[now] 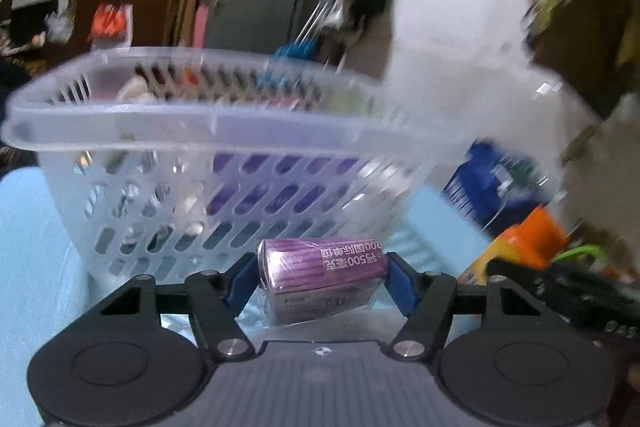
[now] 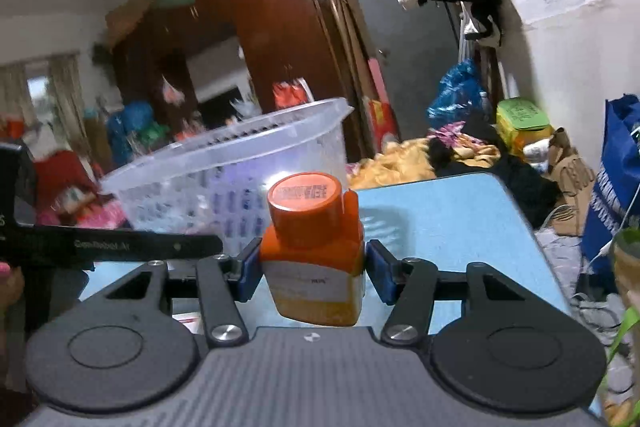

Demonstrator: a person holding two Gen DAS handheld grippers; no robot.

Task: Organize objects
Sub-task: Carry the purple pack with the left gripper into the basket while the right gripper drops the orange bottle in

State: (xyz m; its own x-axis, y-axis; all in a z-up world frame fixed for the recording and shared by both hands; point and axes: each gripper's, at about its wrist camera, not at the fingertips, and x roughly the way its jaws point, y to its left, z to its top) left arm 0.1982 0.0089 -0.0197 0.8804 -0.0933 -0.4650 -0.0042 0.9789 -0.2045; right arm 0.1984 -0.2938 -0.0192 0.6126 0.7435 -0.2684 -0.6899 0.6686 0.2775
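Cluttered domestic surroundings frame both views: a dark wooden wardrobe [image 2: 256, 27], a grey door [image 2: 404, 39], hanging clothing and bags heaped on the floor. A light blue worktop [image 2: 460, 219] carries the task's things.

Left wrist view: the left claw [image 1: 322, 277] has its blue pads pressed against both ends of a purple box [image 1: 320, 277] wrapped in clear film. The box lies crosswise between the fingers, white print facing up. Just beyond it stands a translucent perforated basket [image 1: 208, 195], whose near rim fills the middle of the view. Purple contents show through the basket's wall holes; other contents are too blurred to identify. An orange bottle [image 1: 524, 247] is visible at the right edge of the view, held at the tip of the other claw, whose black linkage enters from that side. The worktop surface appears at the left, beside the basket's base.

Right wrist view: the right claw [image 2: 312, 267] is closed about halfway on the orange bottle [image 2: 316, 255]. The left pad touches the bottle's side; whether the right pad touches it cannot be told. The bottle stands roughly upright with its round orange cap [image 2: 305, 201] tilted toward the camera and a white label on its body. The basket [image 2: 224, 179] sits toward the left side of the worktop, beyond the bottle. The black body of the left claw [image 2: 120, 247] reaches in from the left edge. The worktop's far right corner is bare.
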